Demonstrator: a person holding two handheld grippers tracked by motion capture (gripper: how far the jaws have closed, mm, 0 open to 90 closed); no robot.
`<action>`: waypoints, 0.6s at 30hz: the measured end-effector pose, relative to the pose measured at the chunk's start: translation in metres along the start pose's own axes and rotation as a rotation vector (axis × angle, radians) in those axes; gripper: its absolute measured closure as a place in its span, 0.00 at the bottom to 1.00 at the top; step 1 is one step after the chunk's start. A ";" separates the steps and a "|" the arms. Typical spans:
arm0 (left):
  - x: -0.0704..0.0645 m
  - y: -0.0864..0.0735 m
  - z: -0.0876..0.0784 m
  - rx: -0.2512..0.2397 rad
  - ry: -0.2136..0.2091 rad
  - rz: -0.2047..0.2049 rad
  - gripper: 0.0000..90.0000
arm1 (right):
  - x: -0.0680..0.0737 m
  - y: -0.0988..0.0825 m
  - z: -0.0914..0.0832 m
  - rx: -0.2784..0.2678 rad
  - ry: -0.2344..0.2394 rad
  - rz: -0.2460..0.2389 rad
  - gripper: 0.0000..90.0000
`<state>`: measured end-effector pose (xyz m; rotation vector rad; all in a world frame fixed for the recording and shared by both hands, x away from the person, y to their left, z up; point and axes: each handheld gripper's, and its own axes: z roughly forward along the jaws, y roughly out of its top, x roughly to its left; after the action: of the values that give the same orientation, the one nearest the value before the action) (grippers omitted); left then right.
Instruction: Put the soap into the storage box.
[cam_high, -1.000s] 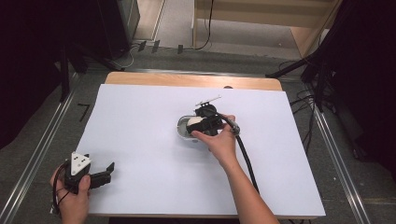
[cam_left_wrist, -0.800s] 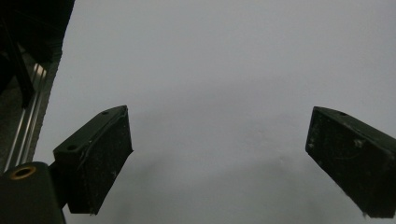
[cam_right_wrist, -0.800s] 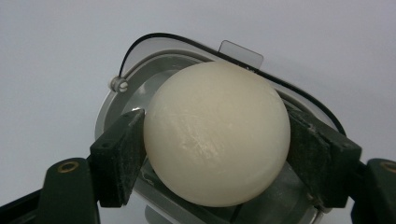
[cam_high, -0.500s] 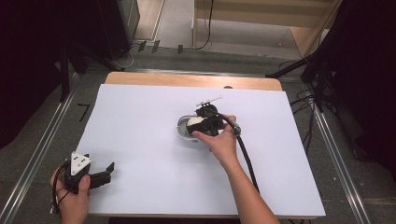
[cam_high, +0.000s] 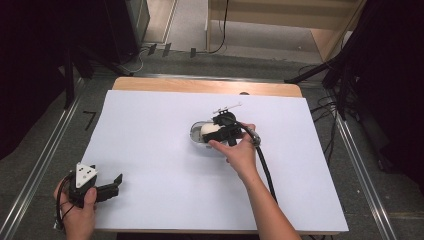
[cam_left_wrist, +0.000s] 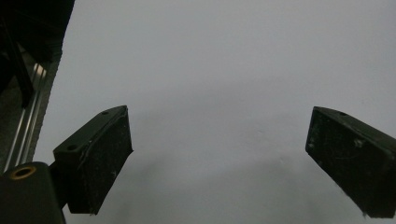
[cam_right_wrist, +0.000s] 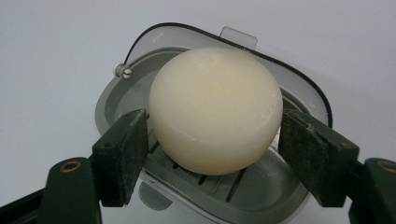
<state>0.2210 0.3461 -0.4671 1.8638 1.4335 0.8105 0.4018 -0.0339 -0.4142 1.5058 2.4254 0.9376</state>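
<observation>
Item: soap (cam_right_wrist: 215, 109), frame centre, clamped in my right claw (cam_right_wrist: 212, 154) over the dish (cam_right_wrist: 112, 105), for lifting; left claw (cam_left_wrist: 219, 158) gapes empty.

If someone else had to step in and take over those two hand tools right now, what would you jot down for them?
Right gripper: shut on the round cream soap bar, one of the fingers pressing on each side. The bar sits in the open grey soap dish, mid-table on the white sheet.
Left gripper: open, holding nothing, resting at the near left corner of the sheet.
Done: the soap is gripped.
Left: whether it goes out of the dish or stays in it, I cannot tell; probably lift it out next. A small white and black item lies just beyond the dish.
</observation>
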 end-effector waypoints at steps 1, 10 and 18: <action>0.000 0.000 0.000 0.000 0.000 0.001 0.09 | 0.000 0.000 0.000 0.000 0.000 0.000 0.29; 0.000 0.000 0.000 0.000 0.000 0.001 0.09 | 0.000 0.000 -0.006 -0.011 0.004 0.000 0.28; 0.000 0.000 0.000 0.000 0.000 0.000 0.09 | -0.002 -0.002 -0.010 -0.020 0.007 0.005 0.28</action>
<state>0.2210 0.3461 -0.4670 1.8641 1.4329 0.8105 0.3969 -0.0410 -0.4075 1.5054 2.4114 0.9669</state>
